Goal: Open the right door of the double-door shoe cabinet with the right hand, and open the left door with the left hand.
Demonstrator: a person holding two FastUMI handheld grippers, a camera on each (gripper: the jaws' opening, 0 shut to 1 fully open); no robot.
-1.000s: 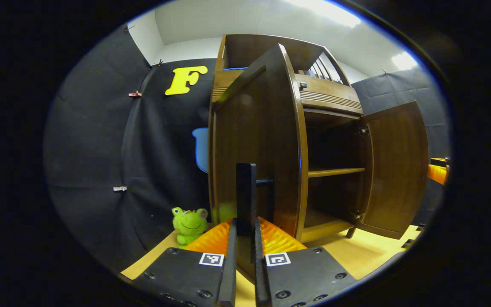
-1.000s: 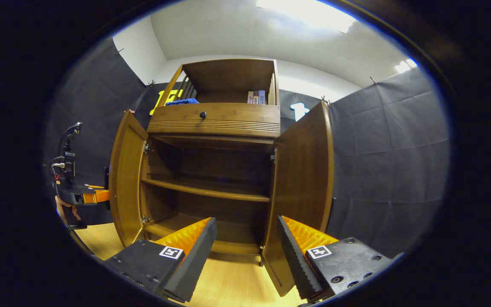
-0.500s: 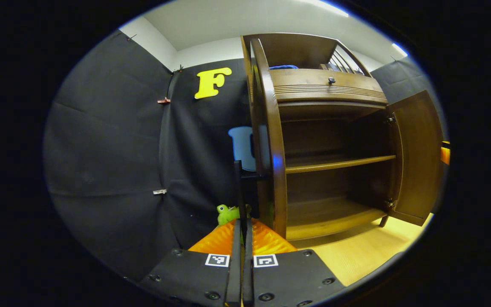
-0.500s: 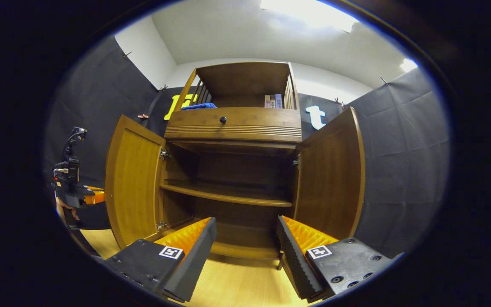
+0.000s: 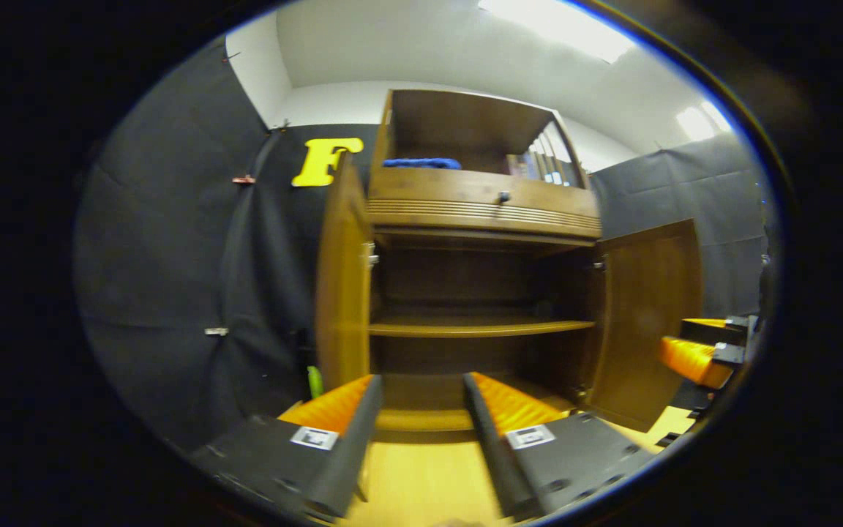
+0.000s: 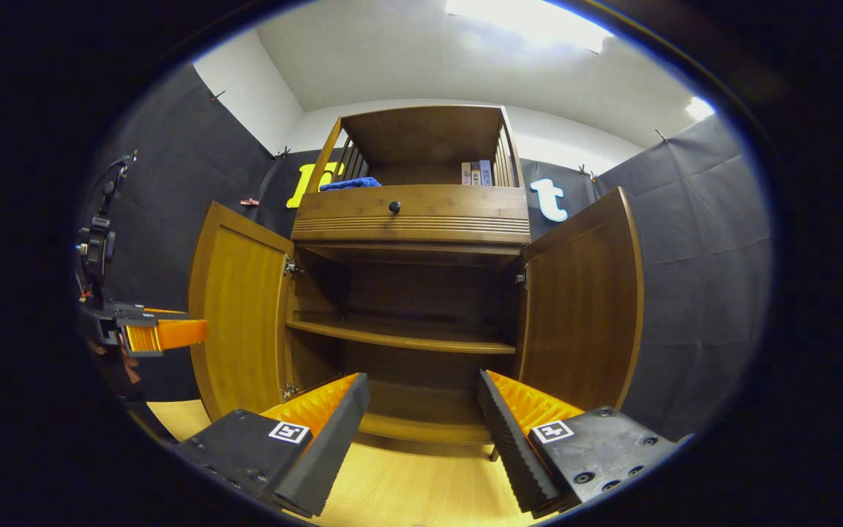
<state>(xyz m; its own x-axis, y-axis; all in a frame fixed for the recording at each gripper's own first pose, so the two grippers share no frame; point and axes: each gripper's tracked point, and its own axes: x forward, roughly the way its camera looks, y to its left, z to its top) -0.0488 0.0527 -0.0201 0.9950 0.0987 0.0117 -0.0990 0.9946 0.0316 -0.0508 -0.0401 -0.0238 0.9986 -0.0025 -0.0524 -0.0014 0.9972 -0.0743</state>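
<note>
The brown wooden shoe cabinet stands in front of both grippers with both doors swung wide. Its left door and right door angle outward, showing an inner shelf with nothing on it. My left gripper is open and holds nothing, a short way back from the cabinet's base. My right gripper is open too, facing the cabinet's middle. The left gripper also appears beside the left door, and the right gripper near the right door.
Above the doors is a drawer with a dark knob. The top shelf holds a blue cloth and some books. A green toy peeks out behind the left door. Light wooden floor lies before the cabinet.
My left gripper was shut on the left door's handle; it has let go, opened and turned to face the cabinet. The left door swung wide. The right gripper barely moved.
</note>
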